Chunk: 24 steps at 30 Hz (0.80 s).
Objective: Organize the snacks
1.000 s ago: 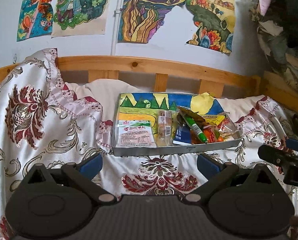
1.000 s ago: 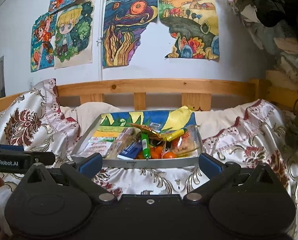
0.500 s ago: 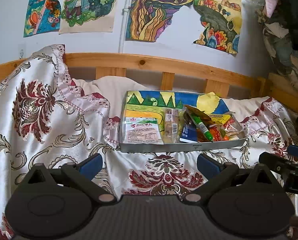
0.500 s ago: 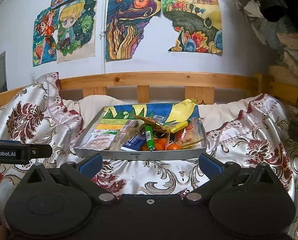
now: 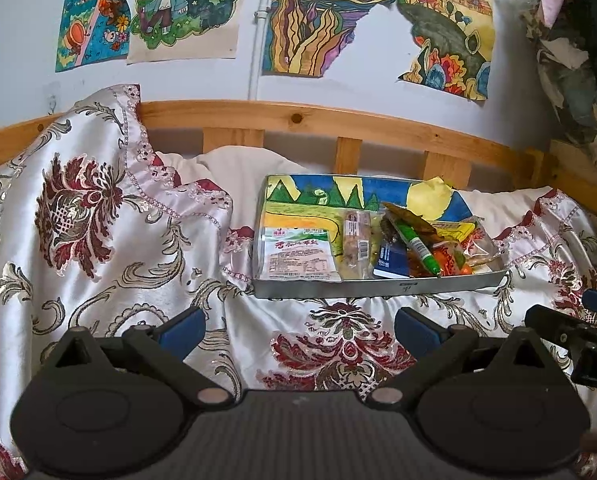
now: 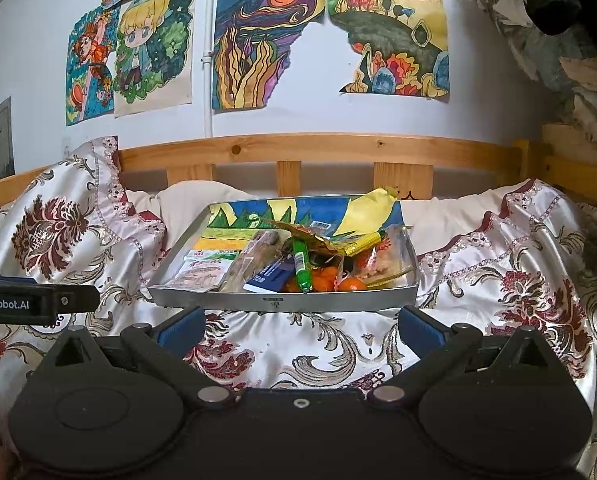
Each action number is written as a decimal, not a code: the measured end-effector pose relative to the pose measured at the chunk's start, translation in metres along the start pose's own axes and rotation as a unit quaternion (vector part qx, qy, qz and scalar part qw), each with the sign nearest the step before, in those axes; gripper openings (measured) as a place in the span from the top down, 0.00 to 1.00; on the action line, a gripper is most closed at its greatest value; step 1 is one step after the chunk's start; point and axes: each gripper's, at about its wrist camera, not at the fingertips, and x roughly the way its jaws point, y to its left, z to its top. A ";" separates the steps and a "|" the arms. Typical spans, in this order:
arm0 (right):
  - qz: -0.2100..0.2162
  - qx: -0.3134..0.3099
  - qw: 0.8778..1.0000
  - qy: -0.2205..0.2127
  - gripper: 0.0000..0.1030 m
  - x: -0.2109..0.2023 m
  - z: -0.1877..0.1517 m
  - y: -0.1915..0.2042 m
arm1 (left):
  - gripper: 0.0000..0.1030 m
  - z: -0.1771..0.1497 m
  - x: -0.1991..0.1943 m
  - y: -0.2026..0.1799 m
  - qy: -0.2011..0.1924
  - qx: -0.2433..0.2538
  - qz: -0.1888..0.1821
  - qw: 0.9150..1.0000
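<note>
I have both claws spread wide and holding nothing: the left gripper [image 5: 298,326] hangs over the patterned bedspread [image 5: 98,240] short of the tray, and the right gripper [image 6: 300,326] does the same from a spot further right, with its dark tip showing at the edge of the left view. The metal tray [image 5: 378,288] sits on the bed just in front of the wooden headboard rail [image 5: 298,118], lined with a colourful drawing. Inside it, at the left, I see a white flat packet [image 5: 298,256] lying flat, then a clear-wrapped pastry bar [image 5: 354,240] beside it, a dark blue packet [image 5: 392,260], and a green tube [image 5: 420,248] slanting across a heap of orange and yellow wrapped snacks [image 5: 462,248] at the right end. From the right view the green tube [image 6: 301,264] points toward me, resting on small orange pieces [image 6: 330,278]. Drawings [image 5: 310,20] are taped to the wall above.
</note>
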 end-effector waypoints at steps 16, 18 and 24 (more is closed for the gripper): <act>0.004 -0.004 1.000 0.008 0.01 0.003 -0.001 0.002 | 0.00 -0.001 0.001 0.003 0.006 -0.004 0.003 1.000; 0.004 -0.004 1.000 0.008 0.01 0.003 -0.001 0.002 | 0.00 -0.001 0.001 0.002 0.006 -0.003 0.003 1.000; 0.006 -0.006 1.000 0.012 0.01 0.004 -0.003 0.003 | 0.00 -0.002 0.001 0.002 0.006 -0.002 0.000 1.000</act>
